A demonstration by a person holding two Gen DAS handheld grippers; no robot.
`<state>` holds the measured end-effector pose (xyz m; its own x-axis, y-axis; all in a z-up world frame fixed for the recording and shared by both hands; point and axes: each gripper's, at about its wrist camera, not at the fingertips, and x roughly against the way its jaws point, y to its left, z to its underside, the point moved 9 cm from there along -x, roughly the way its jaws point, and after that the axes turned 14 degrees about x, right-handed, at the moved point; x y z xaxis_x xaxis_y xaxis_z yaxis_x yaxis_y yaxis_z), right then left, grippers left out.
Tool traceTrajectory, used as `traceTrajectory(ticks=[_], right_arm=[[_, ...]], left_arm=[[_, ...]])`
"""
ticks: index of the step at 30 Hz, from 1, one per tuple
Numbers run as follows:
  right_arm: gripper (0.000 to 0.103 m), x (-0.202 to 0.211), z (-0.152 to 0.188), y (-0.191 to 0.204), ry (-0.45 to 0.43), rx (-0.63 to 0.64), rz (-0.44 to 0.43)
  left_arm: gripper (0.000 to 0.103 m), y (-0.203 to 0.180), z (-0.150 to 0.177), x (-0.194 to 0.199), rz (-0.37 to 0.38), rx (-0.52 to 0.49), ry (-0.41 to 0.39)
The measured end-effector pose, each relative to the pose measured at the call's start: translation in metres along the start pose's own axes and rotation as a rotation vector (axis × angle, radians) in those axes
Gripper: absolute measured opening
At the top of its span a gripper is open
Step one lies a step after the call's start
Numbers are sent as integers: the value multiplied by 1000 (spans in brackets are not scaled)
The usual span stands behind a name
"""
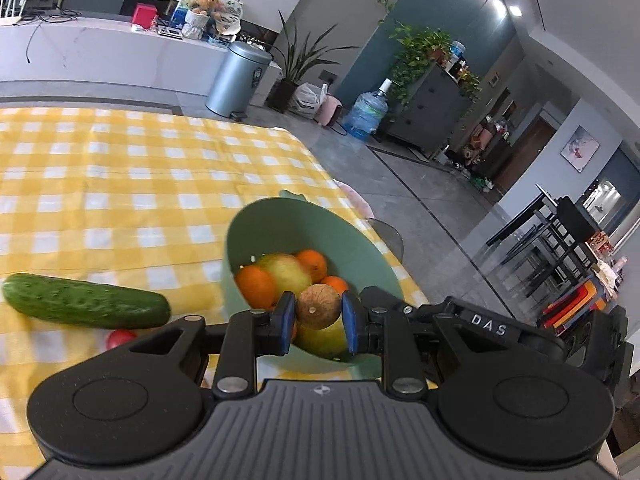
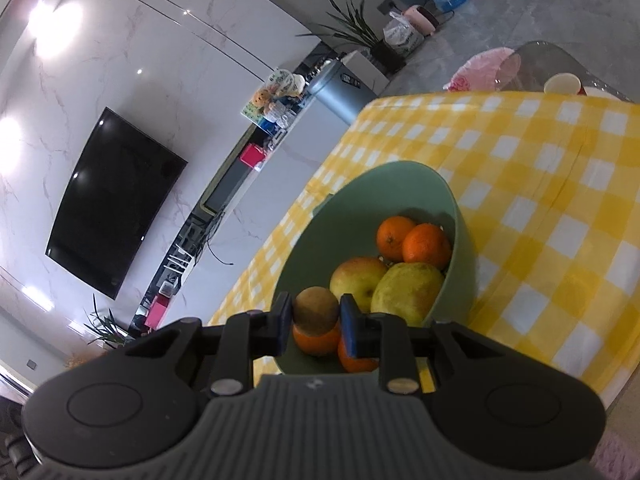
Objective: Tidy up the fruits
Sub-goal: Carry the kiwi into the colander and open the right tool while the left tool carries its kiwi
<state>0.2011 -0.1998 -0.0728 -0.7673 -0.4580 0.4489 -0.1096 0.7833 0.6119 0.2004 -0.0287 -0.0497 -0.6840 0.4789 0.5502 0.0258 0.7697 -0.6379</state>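
- The left gripper [image 1: 319, 312] has its blue pads [image 1: 286, 316] clamped on a round, brown, matte-skinned fruit [image 1: 318, 306] with a small stem dimple, possibly a kiwi; it hangs over the near rim of the bowl at lower centre of the left wrist view.
- The right gripper [image 2: 316, 314] likewise has its blue pads [image 2: 349, 326] pressed against a brown, dull-skinned round fruit [image 2: 316, 310], held over the near edge of the bowl at lower centre of the right wrist view.
- The bowl [image 1: 280, 224] is smooth, pale green and deep, with a thin rounded rim [image 2: 400, 165]; it appears tilted in both views.
- Inside lie glossy oranges [image 2: 426, 245], pebbled in skin, and smooth yellow-green apple- or pear-like fruits [image 2: 408, 292], packed touching one another.
- A bumpy dark green cucumber [image 1: 86, 301] lies on its side at lower left of the left wrist view, apart from the bowl; a small red fruit [image 1: 120, 339] sits just beside it, partly hidden by the gripper.
- The yellow-and-white checked tablecloth [image 1: 120, 184] is slightly creased; broad bare cloth stretches across the upper left, while the table edge runs close past the bowl on the right.
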Motion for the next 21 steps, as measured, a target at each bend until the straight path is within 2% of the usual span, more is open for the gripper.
traceTrajectory(ticks=[3,5,6,11,18,21], right_arm=[[24,-3,2,-1,10,-13,-9],[30,-3,2,1,15,-9,-15],[36,-3,2,1,14,-5,-16],[38,-5,0,1,13,-2,-13],[39,11,-13,-11,-103,-66,2],[40,15,-15,-15,-129,-88,2]], left_arm=[[28,1,3,-8,8,6,15],[28,2,5,-9,7,9,17],[28,4,5,-10,3,12,17],[28,8,4,-5,1,36,15],[28,-1,0,-6,8,30,18],[28,-5,-13,-16,-18,18,12]])
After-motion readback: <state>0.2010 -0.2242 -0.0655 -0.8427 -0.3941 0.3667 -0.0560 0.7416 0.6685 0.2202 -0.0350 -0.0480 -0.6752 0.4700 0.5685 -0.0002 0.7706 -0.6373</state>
